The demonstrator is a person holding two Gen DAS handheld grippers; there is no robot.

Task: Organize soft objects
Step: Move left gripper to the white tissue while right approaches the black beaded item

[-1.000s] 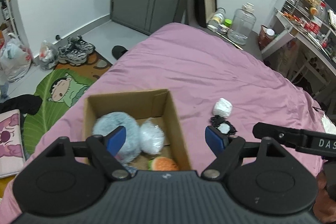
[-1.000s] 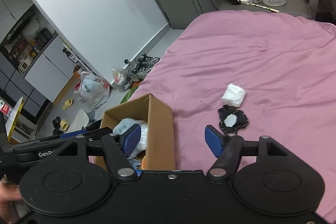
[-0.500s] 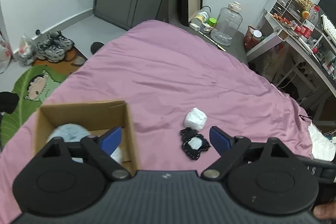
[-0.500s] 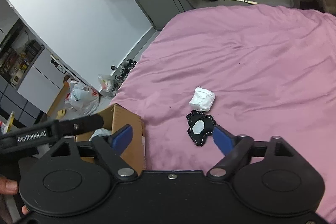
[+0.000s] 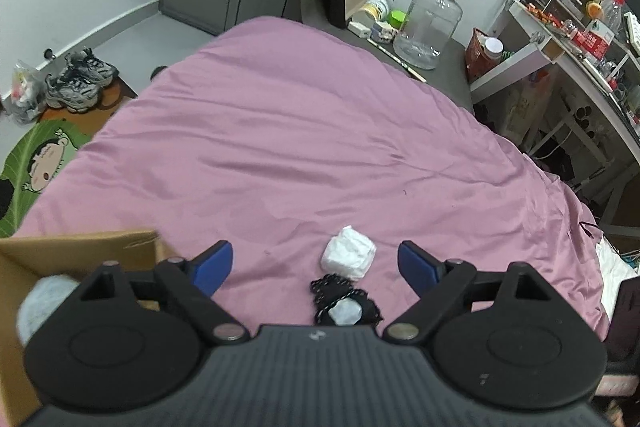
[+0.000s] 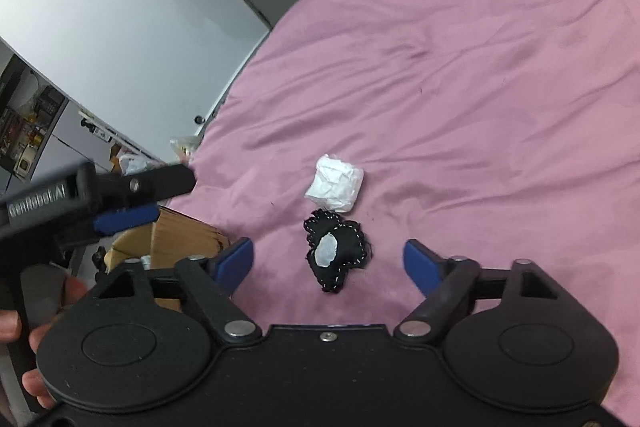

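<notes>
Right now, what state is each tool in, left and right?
Left tool: open, holding nothing.
Right tool: open, jaws have just been closing, nothing gripped; the black pouch lies on the bed between them.

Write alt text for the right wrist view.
The open right tongs hover over a black stitched pouch and a white wad on a pink bedspread. The left tongs and a cardboard box are at left.

Bed (image 5: 280, 147), pink cover: one. Loose soft items on it: two — one white crumpled wad (image 5: 349, 257), one black stitched pouch (image 6: 335, 254) with a pale patch. Cardboard box (image 5: 72, 251): one; one fluffy grey ball (image 5: 42, 301) visible inside. Floor: sneakers (image 5: 78, 81), one pair. Clear jug (image 5: 428, 23): one.
</notes>
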